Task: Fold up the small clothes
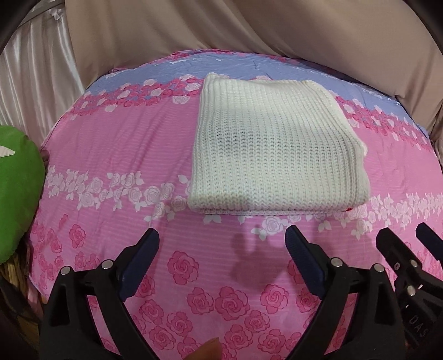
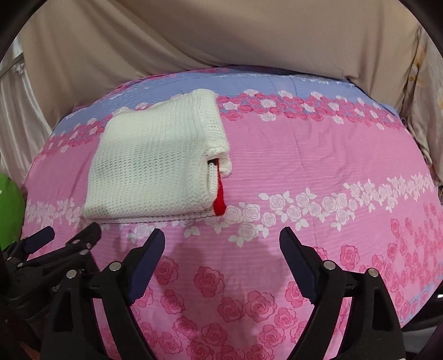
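Observation:
A white knitted garment lies folded into a neat rectangle on the pink rose-print sheet. It also shows in the right wrist view, with a red piece sticking out of its right side. My left gripper is open and empty, hovering just short of the garment's near edge. My right gripper is open and empty, to the right of the garment's near corner. The right gripper's tips show at the right of the left wrist view, and the left gripper at the lower left of the right wrist view.
A green cushion sits at the left edge of the bed, over a wicker basket. Beige draped fabric hangs behind the bed, with a pale curtain at the far left. The sheet has a blue band at the far side.

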The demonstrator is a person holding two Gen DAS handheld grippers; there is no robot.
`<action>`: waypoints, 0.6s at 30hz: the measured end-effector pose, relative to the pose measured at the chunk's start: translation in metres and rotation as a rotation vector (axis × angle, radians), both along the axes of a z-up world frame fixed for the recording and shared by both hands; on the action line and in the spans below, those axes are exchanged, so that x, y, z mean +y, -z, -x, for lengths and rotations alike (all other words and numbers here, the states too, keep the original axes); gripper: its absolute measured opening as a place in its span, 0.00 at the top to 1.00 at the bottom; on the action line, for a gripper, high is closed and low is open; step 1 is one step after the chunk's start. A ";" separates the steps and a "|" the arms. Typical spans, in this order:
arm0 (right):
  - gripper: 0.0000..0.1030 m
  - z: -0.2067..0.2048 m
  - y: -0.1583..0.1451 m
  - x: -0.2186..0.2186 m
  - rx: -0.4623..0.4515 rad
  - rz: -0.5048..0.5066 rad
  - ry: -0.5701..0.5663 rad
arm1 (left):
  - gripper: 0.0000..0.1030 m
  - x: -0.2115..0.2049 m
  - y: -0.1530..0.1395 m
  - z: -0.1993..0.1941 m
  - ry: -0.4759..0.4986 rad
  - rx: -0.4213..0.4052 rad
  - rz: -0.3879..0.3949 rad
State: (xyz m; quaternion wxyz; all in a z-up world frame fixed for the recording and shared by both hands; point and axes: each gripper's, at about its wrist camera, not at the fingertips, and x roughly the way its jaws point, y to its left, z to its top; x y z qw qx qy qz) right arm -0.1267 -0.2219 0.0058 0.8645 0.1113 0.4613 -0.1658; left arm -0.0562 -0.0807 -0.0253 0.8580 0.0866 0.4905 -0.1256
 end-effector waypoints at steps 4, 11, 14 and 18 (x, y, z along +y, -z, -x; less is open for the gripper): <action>0.18 0.001 0.000 0.008 0.002 0.009 -0.002 | 0.13 0.000 0.000 0.005 -0.004 -0.017 -0.020; 0.18 0.001 0.003 0.010 0.013 -0.017 0.009 | 0.13 0.001 -0.001 0.008 -0.019 -0.045 -0.045; 0.18 0.001 0.002 0.011 0.012 -0.019 0.009 | 0.16 0.001 -0.002 0.008 -0.013 -0.050 -0.043; 0.17 0.001 0.001 0.011 0.008 -0.013 0.011 | 0.18 0.001 -0.003 0.010 -0.004 -0.066 -0.051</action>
